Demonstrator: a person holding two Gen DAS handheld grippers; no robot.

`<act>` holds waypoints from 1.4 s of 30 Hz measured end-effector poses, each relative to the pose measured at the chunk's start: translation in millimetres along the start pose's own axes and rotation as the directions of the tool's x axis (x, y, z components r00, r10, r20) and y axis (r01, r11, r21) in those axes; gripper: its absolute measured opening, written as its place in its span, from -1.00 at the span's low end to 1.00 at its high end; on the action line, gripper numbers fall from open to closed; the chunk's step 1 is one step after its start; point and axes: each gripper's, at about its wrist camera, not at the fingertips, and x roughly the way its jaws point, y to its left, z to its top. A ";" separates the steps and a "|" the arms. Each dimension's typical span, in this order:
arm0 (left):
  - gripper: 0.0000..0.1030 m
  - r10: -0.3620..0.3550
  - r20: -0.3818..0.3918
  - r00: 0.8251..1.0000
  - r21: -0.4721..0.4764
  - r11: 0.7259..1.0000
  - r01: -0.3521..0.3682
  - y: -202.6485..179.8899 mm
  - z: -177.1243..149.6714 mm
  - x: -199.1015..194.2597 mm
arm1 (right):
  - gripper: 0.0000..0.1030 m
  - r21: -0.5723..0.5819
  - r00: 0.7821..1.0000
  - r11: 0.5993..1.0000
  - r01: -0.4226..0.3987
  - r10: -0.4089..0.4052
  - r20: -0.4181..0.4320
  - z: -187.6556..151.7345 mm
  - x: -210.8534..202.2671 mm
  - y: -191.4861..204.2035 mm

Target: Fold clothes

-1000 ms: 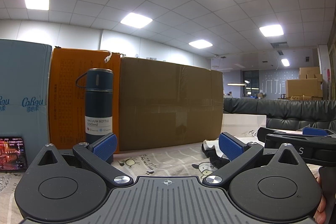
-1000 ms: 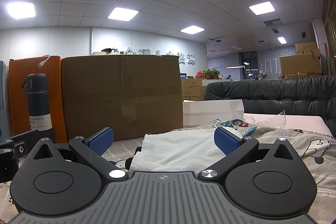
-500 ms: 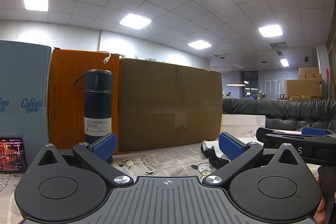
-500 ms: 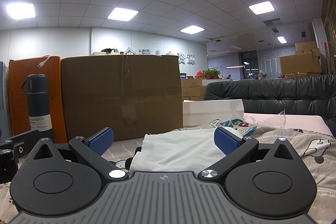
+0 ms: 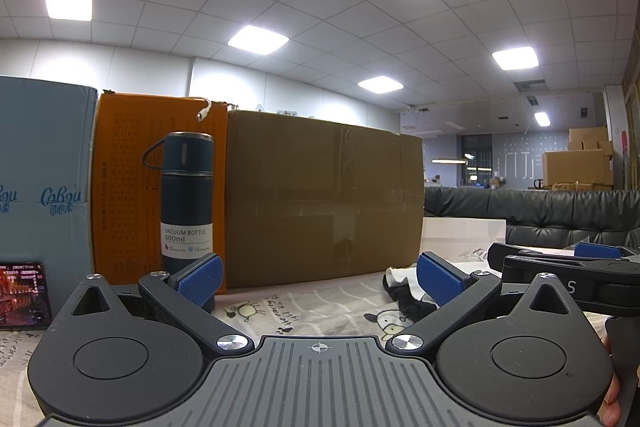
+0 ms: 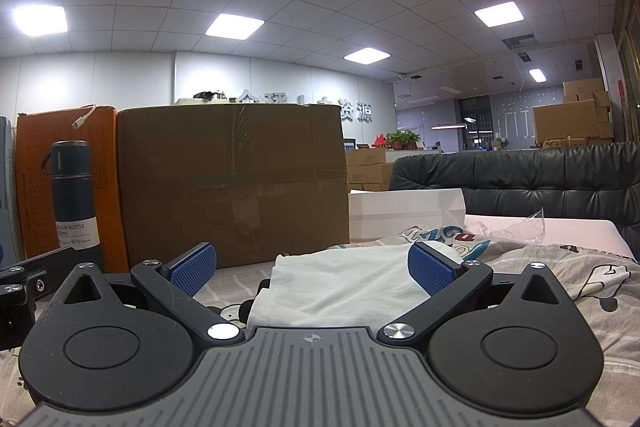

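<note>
A white garment (image 6: 344,285) lies folded on the cartoon-print cloth (image 6: 580,279), right in front of my right gripper (image 6: 312,271), which is open and empty with the garment between its blue pads. A printed garment (image 6: 440,237) lies behind it. My left gripper (image 5: 318,277) is open and empty, low over the cloth (image 5: 304,307). In the left wrist view a white and black bit of clothing (image 5: 400,287) lies past the right fingertip, and the right gripper's body (image 5: 568,275) shows at the right.
A dark blue vacuum bottle (image 5: 186,203) stands in front of an orange box (image 5: 124,187). A large brown carton (image 5: 324,199) and a blue box (image 5: 40,179) line the back. A phone (image 5: 22,289) leans at left. A white box (image 6: 404,211) and black sofa (image 6: 540,179) stand behind.
Nothing has visibly changed apart from a very slight shift of the left view.
</note>
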 end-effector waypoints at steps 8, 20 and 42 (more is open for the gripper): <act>1.00 0.001 -0.001 1.000 -0.001 1.000 -0.001 -0.4 -0.2 1.0 | 1.00 0.000 1.000 1.000 -0.002 0.002 0.000 -0.7 -0.4 -0.2; 1.00 0.001 -0.007 1.000 -0.008 1.000 -0.001 1.5 1.0 0.3 | 1.00 -0.001 1.000 1.000 -0.004 0.004 -0.001 -0.4 -0.6 -0.2; 1.00 -0.009 0.021 1.000 -0.022 1.000 0.009 3.6 1.5 -5.1 | 1.00 0.031 0.998 0.999 0.017 -0.019 0.062 -0.4 -9.9 -3.5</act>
